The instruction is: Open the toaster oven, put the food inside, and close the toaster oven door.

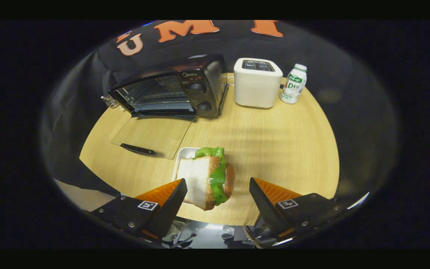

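Observation:
A sandwich (204, 178) of white bread with green lettuce stands on edge on a small white tray (185, 152) near the front of the round wooden table (282, 149). My gripper (217, 185) is open around it. One finger lies against the bread side, and a clear gap separates the other finger from the crust side. Beyond the fingers, at the back of the table, stands the black toaster oven (200, 80). Its glass door (151, 136) is folded down flat over the tabletop, with its dark handle (138, 149) toward me, and the wire rack inside is visible.
A white pop-up toaster (256, 86) stands beside the oven, and a small white bottle with a green label (293, 84) stands beside the toaster. The table edge curves close under my fingers, with floor below. Bare wood lies between the tray and the appliances.

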Available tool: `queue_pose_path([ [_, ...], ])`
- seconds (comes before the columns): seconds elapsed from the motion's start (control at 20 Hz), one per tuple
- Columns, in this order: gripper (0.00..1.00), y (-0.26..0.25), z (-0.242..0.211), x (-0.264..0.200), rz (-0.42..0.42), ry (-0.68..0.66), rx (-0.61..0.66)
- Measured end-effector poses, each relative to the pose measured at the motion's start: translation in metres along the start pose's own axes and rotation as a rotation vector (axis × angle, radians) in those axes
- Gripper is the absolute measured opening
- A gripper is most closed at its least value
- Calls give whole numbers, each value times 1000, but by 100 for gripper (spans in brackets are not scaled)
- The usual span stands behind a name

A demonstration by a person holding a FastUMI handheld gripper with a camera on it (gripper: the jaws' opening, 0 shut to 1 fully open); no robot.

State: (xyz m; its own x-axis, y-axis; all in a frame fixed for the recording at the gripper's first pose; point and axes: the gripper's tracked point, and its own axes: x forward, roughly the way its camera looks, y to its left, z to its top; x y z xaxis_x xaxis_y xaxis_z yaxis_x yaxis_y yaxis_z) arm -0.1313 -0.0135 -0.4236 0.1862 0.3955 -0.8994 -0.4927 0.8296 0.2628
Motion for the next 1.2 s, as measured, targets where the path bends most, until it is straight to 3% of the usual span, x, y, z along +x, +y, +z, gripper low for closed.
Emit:
queue_pose_path([
  [0.1, 97, 0, -6, 11, 15, 28, 46],
  [0.4, 50, 16, 4, 3, 92, -5, 129],
  [0.45, 39, 22, 9, -2, 96, -28, 133],
  [0.6, 25, 28, 15, -18, 68, -68, 123],
  [0.9, 21, 44, 44, -64, 48, -204, 187],
  [1.2, 21, 76, 93, -82, 147, -459, 439],
])
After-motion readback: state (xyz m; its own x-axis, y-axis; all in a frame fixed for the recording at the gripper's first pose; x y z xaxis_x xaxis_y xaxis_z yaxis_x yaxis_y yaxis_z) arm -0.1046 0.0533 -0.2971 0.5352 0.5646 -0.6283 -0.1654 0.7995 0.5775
